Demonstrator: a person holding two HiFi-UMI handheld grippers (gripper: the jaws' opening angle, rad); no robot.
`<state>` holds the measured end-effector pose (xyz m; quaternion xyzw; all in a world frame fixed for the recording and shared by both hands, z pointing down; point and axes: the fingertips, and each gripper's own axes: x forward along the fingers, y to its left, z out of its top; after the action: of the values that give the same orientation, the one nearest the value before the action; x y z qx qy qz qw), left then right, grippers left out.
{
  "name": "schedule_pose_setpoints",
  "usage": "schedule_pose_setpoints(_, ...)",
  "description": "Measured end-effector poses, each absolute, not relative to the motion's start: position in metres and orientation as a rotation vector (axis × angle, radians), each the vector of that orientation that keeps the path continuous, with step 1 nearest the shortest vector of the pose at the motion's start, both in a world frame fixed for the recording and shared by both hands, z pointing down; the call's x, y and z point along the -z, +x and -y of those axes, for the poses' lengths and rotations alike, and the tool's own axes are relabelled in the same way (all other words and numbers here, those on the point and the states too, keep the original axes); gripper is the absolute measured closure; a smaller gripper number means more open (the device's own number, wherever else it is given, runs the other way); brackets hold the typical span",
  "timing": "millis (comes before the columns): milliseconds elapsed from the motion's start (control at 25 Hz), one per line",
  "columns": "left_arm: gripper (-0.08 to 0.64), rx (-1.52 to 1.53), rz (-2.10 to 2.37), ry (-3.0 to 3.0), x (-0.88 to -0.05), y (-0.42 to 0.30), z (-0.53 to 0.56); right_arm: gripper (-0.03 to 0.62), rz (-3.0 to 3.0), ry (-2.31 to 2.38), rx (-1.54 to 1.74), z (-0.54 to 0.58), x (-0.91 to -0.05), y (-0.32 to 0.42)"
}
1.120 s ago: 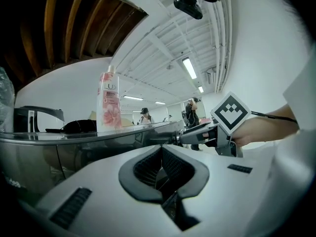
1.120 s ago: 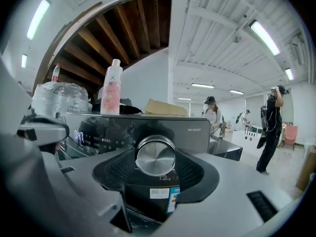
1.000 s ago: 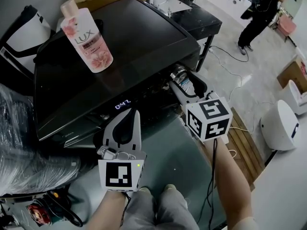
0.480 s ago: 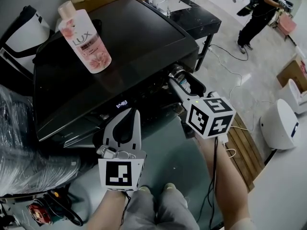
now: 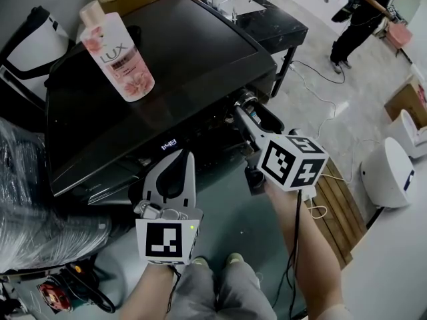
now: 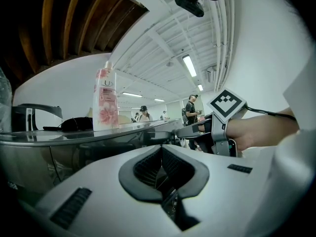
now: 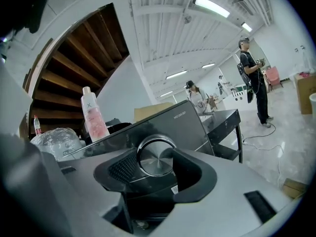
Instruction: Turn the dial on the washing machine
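Right gripper [image 5: 245, 112] jaws, just closing, pinch dial [image 7: 156, 156] at 3 o'clock on washing machine [image 5: 160, 65]. Hold looks shallow and may slip mid-turn. Left gripper [image 6: 160, 168] jaws together, empty.

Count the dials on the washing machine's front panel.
1: the silver dial sits at the right end of the washing machine's front panel. Parts of the panel are out of sight, so another may be hidden.
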<state>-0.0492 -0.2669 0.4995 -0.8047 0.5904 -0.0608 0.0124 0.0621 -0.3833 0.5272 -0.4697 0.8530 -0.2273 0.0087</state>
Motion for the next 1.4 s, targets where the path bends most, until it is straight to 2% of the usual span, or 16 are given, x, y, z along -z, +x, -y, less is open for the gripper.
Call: schedule_pose_setpoints(1400, 0.540, 0.217, -1.830, -2.568, -0.500, -0.054, 0.269, 0.344, -1.900, -1.164, 1.410, 0.389, -0.536, 0.074)
